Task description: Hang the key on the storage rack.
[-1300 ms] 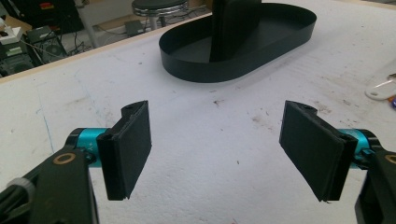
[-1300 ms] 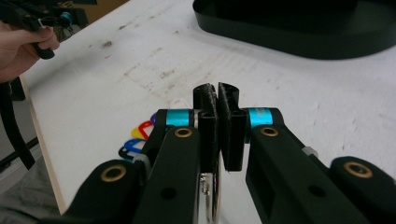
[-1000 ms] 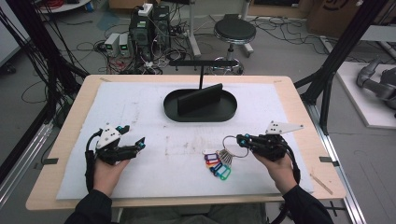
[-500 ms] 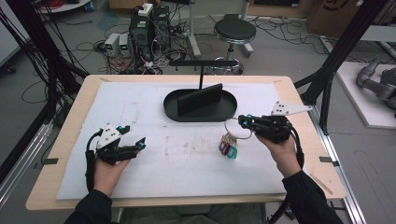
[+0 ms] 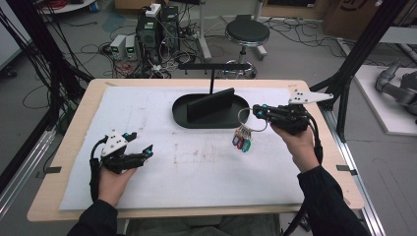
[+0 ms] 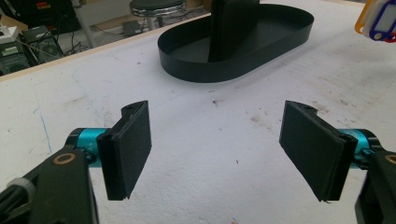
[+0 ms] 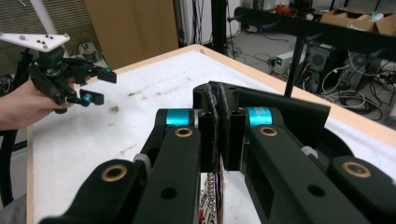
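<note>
A metal key ring [image 5: 250,121] with several coloured tags [image 5: 241,141] hangs in the air just right of the black oval tray [image 5: 179,116]. My right gripper [image 5: 260,112] is shut on the ring; in the right gripper view its jaws [image 7: 223,126] are pressed together, with a bit of chain and tags [image 7: 212,198] below them. My left gripper [image 5: 147,153] rests low on the white mat at the left, open with nothing between its pads [image 6: 131,144]. The tags [image 6: 379,17] also show at the top right of the left gripper view.
The tray [image 6: 210,73] holds an upright black block [image 5: 210,104]. Behind it rises a thin post with a black crossbar [image 5: 214,66]. A white mat [image 5: 196,162] covers the wooden table. A stool and electronics stand on the floor beyond the far edge.
My right gripper has lifted the key ring off the mat and carried it back and to the right, up beside the tray. The left gripper has stayed put.
</note>
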Demonstrator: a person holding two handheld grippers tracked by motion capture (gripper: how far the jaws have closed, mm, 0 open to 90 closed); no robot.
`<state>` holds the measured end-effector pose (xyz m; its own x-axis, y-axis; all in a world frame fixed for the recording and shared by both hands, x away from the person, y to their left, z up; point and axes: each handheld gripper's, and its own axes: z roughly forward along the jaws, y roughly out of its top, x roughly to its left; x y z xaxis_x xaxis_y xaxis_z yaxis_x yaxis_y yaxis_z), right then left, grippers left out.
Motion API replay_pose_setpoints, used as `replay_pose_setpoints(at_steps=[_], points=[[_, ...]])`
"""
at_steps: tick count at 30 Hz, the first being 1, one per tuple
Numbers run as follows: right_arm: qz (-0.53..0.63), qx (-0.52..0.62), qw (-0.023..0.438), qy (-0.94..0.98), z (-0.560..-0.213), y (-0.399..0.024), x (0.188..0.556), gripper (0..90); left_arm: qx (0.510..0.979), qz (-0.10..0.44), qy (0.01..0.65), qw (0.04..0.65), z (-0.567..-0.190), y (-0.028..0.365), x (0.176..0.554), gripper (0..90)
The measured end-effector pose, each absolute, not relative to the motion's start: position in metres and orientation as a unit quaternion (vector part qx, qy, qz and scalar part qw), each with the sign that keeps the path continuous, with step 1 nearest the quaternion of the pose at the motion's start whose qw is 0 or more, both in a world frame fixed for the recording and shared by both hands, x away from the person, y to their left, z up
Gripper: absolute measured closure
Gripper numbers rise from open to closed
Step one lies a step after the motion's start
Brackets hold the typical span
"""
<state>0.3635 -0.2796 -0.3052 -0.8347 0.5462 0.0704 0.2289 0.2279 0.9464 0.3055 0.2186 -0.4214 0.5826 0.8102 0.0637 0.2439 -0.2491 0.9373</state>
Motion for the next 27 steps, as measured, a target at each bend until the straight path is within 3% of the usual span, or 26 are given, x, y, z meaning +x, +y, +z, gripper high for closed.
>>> replay_pose_setpoints(at_steps=[27], points=[[0.579, 0.253, 0.177, 0.755, -0.275, -0.265, 0.420, 87.9, 0.738, 0.279, 0.355, 0.501, -0.423, 0.218, 0.306, 25.1]])
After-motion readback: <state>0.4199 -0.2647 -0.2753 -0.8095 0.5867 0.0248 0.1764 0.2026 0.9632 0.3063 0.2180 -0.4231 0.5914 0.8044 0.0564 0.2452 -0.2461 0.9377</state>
